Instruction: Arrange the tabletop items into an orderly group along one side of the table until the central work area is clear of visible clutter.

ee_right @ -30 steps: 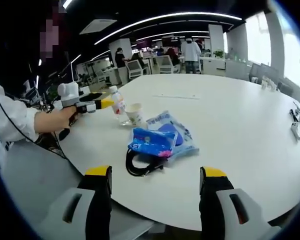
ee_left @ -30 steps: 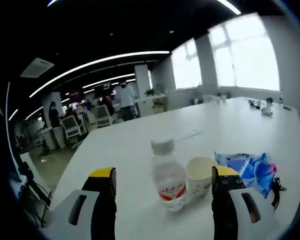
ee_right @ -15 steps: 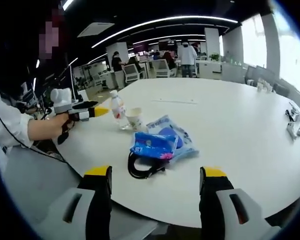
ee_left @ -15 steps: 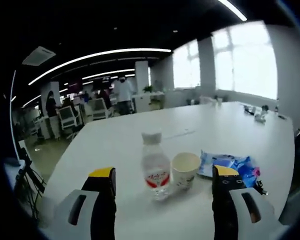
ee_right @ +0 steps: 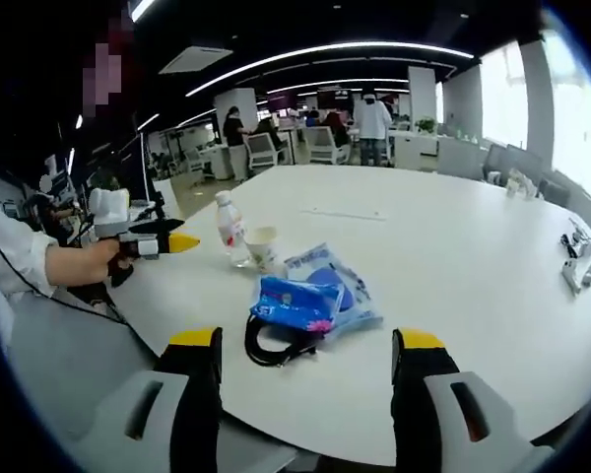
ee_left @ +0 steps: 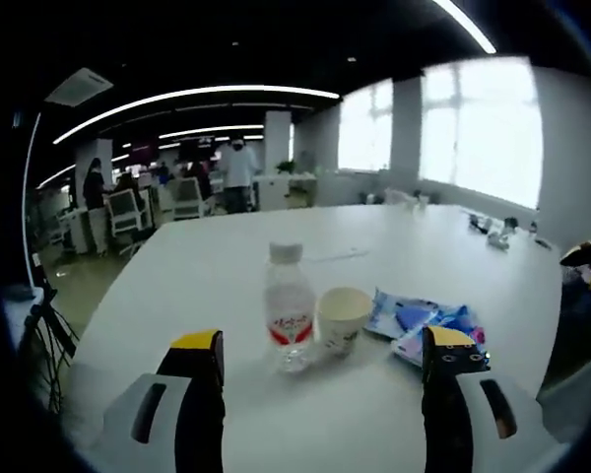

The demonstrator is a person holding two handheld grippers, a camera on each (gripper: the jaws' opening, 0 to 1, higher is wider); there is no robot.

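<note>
left gripper (ee_right: 177, 242) backed off bottle (ee_left: 289, 319), empty cup (ee_left: 341, 320)

Bottle (ee_left: 289, 317) just beside cup (ee_left: 342, 318) on table (ee_left: 227, 276), packets (ee_right: 315, 289) next along, cable (ee_right: 278, 343) at table edge.

The left gripper view sits low at the counter (ee_left: 453, 246) edge and looks across it toward the far windows, close to the bottle (ee_left: 289, 319) and cup (ee_left: 342, 320), which stand just beyond its own fingers. The right gripper view looks from another side of the same counter (ee_right: 453, 246), higher and farther back, down over the cable (ee_right: 276, 345) and blue packets (ee_right: 300, 303) toward the office beyond. Both views share the bottle (ee_right: 230, 229), cup (ee_right: 264, 249) and packets (ee_left: 424, 325). The right gripper view also takes in the left gripper (ee_right: 177, 242), held in a hand (ee_right: 94, 262) at the counter's left edge.
</note>
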